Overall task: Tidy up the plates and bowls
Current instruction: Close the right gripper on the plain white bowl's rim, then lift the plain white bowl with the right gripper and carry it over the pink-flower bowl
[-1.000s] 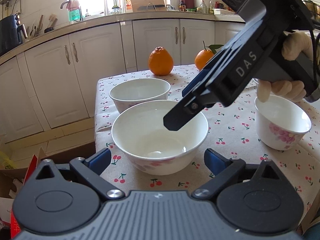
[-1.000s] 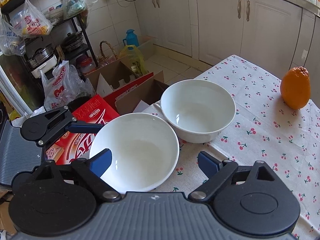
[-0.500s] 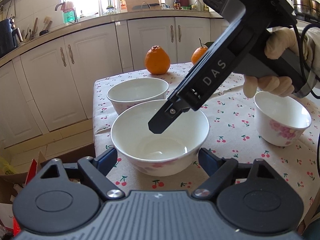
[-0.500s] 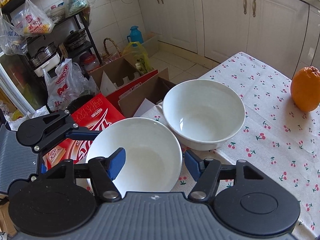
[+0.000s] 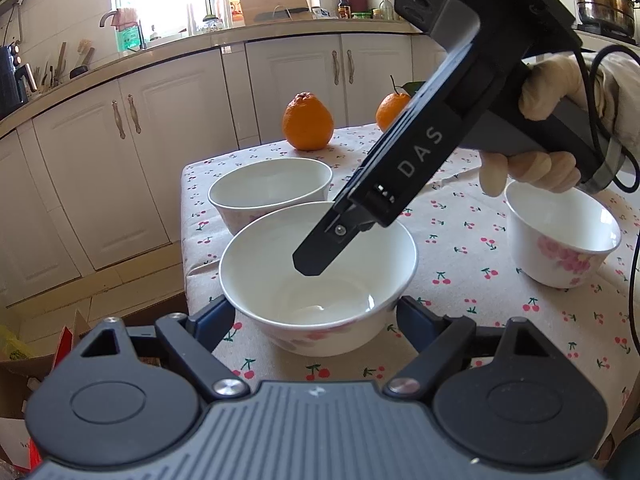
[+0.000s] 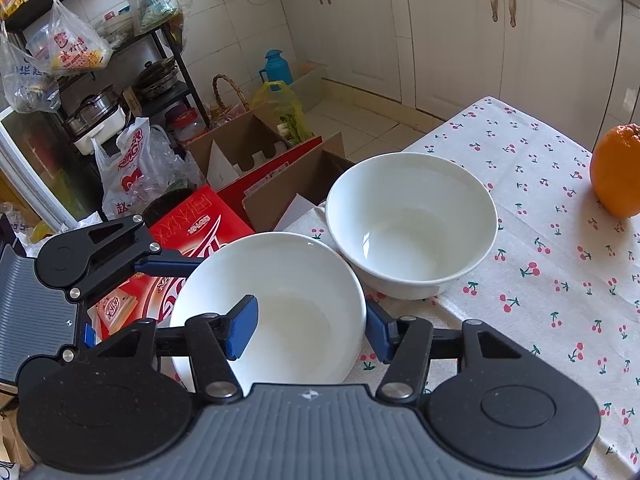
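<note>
Both grippers narrowed | left gripper (image 5: 316,320) clasps near bowl (image 5: 316,280) | right gripper (image 6: 310,326) closing astride rim | cup (image 5: 560,236) left-view only

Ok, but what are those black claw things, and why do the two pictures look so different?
There is no robot here. A person holds a two-finger grabber in each hand, and each grabber has a camera looking along its fingers. One picture comes from the left gripper, the other from the right gripper. That is why you see the same table from two sides.

On the cherry tablecloth stand a near bowl, a far bowl, a flowered cup and two oranges.

The left gripper clamps the near bowl from both sides. The right gripper, held by a gloved hand, has one finger inside that bowl and one outside. Its jaws are closing on the bowl's wall.
</note>
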{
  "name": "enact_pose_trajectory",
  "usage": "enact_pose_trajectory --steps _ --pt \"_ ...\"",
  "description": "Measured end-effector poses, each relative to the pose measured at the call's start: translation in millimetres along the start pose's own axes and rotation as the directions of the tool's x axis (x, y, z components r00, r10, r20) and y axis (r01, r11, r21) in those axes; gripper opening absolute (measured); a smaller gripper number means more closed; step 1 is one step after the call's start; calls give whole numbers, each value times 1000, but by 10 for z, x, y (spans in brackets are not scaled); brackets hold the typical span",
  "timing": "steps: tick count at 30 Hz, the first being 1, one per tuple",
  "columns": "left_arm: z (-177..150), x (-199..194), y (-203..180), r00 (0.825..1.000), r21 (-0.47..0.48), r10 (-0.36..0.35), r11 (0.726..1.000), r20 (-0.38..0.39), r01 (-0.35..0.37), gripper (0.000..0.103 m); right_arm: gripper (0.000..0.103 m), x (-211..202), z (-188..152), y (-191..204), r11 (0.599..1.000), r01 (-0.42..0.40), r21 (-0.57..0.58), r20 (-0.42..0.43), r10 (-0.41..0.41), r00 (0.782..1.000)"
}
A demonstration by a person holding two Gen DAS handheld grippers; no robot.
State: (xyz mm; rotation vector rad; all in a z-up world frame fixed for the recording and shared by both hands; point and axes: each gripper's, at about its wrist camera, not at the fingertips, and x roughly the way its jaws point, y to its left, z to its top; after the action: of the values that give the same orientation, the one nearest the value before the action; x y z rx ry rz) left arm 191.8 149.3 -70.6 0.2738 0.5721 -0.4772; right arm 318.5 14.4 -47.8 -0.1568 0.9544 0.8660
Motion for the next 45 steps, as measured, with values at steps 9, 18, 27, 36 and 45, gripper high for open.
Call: enact_pose_trajectory --steps 9,18,27,36,45 --pt "18 -10 -37 1000 17 5 1000 -9 -5 87 63 -37 -1 5 1000 -9 6 1 9 1000" --pt "130 -151 -170 1000 31 -2 1000 -5 3 87 64 -260 -87 53 1000 -9 -5 14 9 1000" --pt "252 -347 -429 1000 46 -17 999 -7 17 87 64 -662 -258 171 999 -6 -47 35 7 999" --pt "404 -425 -721 998 81 -57 995 -1 57 87 64 -1096 -517 195 998 25 -56 68 -21 997" --pt "547 -365 -1039 992 114 -123 986 9 121 87 64 -1465 -801 78 996 79 -31 92 -75 993"
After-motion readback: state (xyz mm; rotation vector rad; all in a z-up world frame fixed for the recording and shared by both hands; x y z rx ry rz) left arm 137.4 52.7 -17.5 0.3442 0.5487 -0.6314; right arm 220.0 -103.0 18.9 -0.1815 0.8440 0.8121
